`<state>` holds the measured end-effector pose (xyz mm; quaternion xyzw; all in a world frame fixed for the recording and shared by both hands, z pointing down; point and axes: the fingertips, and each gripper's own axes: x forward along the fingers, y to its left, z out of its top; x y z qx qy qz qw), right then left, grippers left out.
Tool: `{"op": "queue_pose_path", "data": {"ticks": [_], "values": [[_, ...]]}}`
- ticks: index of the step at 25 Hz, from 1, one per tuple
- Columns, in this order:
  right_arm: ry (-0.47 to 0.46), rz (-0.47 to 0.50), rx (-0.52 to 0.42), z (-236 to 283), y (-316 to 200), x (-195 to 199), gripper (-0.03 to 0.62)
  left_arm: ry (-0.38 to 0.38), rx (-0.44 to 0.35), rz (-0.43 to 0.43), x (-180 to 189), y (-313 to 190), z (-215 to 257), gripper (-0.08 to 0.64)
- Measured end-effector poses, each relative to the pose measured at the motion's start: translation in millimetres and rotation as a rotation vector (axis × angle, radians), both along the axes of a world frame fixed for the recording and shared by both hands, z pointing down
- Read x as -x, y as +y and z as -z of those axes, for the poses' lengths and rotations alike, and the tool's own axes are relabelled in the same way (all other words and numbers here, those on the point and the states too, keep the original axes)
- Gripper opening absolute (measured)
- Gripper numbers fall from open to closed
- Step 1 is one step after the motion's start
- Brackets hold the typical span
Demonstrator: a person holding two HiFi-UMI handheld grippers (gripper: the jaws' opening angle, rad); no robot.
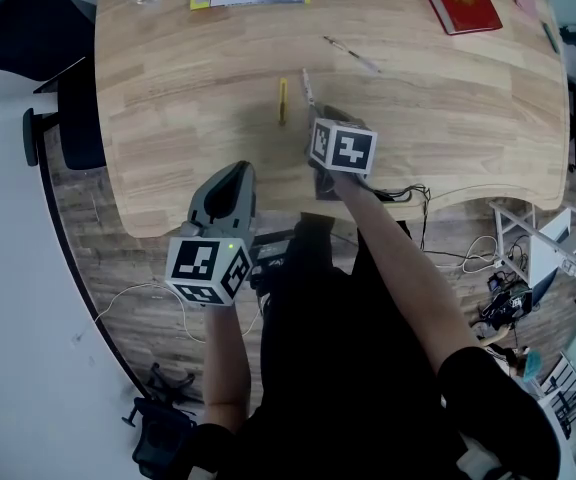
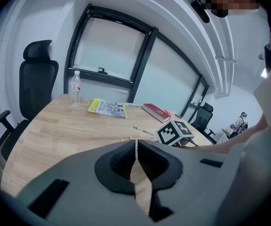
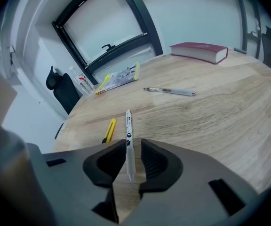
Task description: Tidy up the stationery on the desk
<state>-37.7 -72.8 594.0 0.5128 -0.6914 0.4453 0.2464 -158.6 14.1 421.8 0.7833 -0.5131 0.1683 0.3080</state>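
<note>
Curved wooden desk (image 1: 168, 118), black chair (image 2: 36, 88), large window (image 2: 112, 48)

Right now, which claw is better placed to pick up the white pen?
The right claw: the white pen lies between its parted jaws. The left claw is shut, empty, and sits back by the near edge of the desk.

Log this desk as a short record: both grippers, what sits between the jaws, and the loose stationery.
left gripper: shut, empty
right gripper: open, jaws either side of white pen
white pen: flat on desk, not pinched
other stationery: yellow utility knife beside it; second pen farther off
also on desk: red book, yellow booklet, water bottle
</note>
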Motion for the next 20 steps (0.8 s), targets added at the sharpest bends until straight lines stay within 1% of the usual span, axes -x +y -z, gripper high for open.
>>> {"op": "queue_pose_path", "data": {"ticks": [4,7,9,12,14,17,20], "values": [[0.013,0.018,-0.022,5,-3,-3,0.112,-0.002,-0.002,0.001,0,-1,1,0.043],[0.048,0.056,-0.062,11,-10,-9,0.112,-0.002,-0.004,0.003,0,-3,2,0.043],[0.091,0.114,-0.098,13,-15,-12,0.112,-0.002,-0.005,0.002,-1,-4,3,0.043],[0.222,0.264,-0.191,21,-28,-19,0.118,-0.002,-0.008,0.000,-3,-7,4,0.043],[0.293,0.348,-0.243,28,-38,-25,0.122,-0.002,-0.008,-0.001,-4,-8,4,0.043],[0.352,0.428,-0.282,31,-51,-35,0.132,-0.002,-0.004,0.002,-5,-8,3,0.043],[0.381,0.473,-0.303,31,-63,-46,0.142,-0.004,0.000,0.005,-5,-9,2,0.043]]}}
